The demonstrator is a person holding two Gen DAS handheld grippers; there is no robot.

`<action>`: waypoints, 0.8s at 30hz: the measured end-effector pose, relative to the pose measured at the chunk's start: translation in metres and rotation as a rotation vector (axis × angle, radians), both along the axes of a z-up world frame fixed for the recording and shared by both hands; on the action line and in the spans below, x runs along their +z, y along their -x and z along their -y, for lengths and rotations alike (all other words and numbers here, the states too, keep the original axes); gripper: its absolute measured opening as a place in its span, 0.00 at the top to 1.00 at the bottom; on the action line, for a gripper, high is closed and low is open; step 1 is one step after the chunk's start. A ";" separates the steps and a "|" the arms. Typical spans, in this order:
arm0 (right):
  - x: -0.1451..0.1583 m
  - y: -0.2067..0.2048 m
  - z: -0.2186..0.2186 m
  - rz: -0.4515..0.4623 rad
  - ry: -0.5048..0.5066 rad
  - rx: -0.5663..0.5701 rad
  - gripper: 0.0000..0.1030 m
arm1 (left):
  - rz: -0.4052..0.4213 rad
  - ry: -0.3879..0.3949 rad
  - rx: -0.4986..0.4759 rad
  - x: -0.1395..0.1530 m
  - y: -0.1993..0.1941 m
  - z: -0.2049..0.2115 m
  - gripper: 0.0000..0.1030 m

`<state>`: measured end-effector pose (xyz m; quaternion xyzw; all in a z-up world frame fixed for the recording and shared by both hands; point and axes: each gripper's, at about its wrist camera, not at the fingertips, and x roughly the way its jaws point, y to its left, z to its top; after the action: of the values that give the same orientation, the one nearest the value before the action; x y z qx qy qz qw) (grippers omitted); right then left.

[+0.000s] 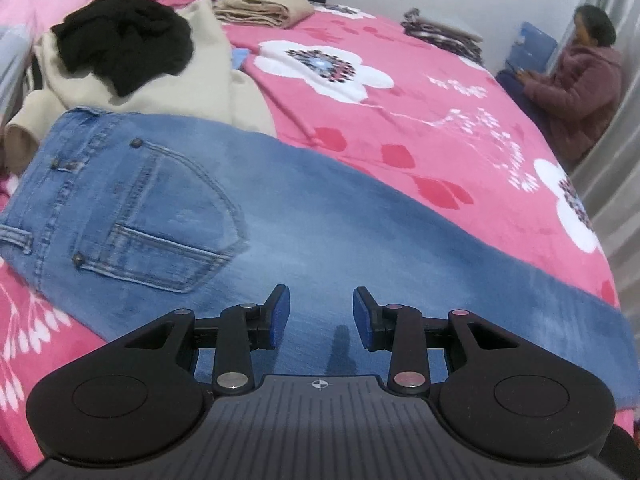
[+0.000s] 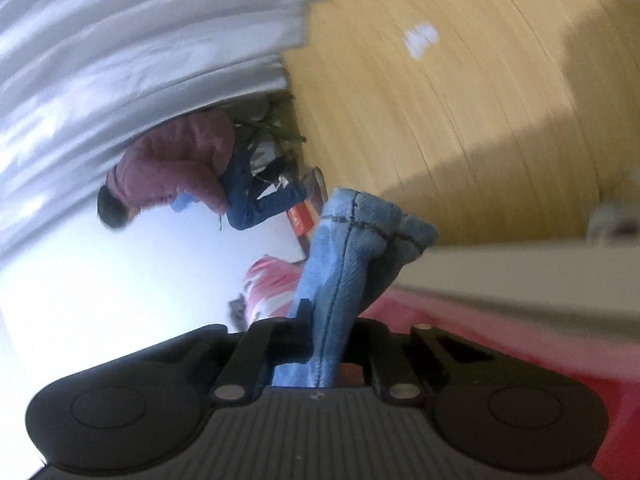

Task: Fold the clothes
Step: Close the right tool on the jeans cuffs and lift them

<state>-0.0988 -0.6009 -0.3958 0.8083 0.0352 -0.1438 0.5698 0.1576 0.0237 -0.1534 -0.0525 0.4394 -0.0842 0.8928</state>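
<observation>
While the jeans [image 1: 248,216] lie flat across the bed [image 1: 400,128], the left tongs [image 1: 321,312] hover released above the leg. The right tongs [image 2: 326,336] are clenched on the hem [image 2: 360,236], apparently raising it to fold over.

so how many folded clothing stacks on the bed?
2: folded beige fabric stack at the far edge, and a dark patterned folded stack to its right. More may be hidden beyond view.

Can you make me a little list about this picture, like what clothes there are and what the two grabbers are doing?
bed cover: pink with white flowers
jeans: blue, spread flat on the bed
unfolded pile: black garment on cream garment
folded stack: beige, far side
left gripper: open above the jeans
right gripper: shut on the jeans' hem
</observation>
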 end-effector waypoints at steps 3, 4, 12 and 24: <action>0.039 0.001 0.008 -0.023 0.187 0.020 0.93 | 0.012 -0.011 0.059 -0.002 -0.002 -0.015 0.66; 0.054 -0.001 0.011 -0.013 0.246 0.029 0.93 | 0.011 -0.002 0.080 -0.003 -0.003 -0.022 0.66; 0.184 -0.038 -0.007 0.122 0.698 0.176 0.93 | 0.028 0.068 0.142 -0.008 0.001 -0.046 0.66; 0.295 -0.101 -0.130 0.178 1.212 0.444 0.93 | 0.095 0.416 -0.197 0.072 -0.012 0.048 0.53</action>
<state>0.0022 -0.4712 -0.1004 0.3260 0.0667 0.0503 0.9417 0.1696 -0.0246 -0.0811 -0.1883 0.3730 -0.2623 0.8698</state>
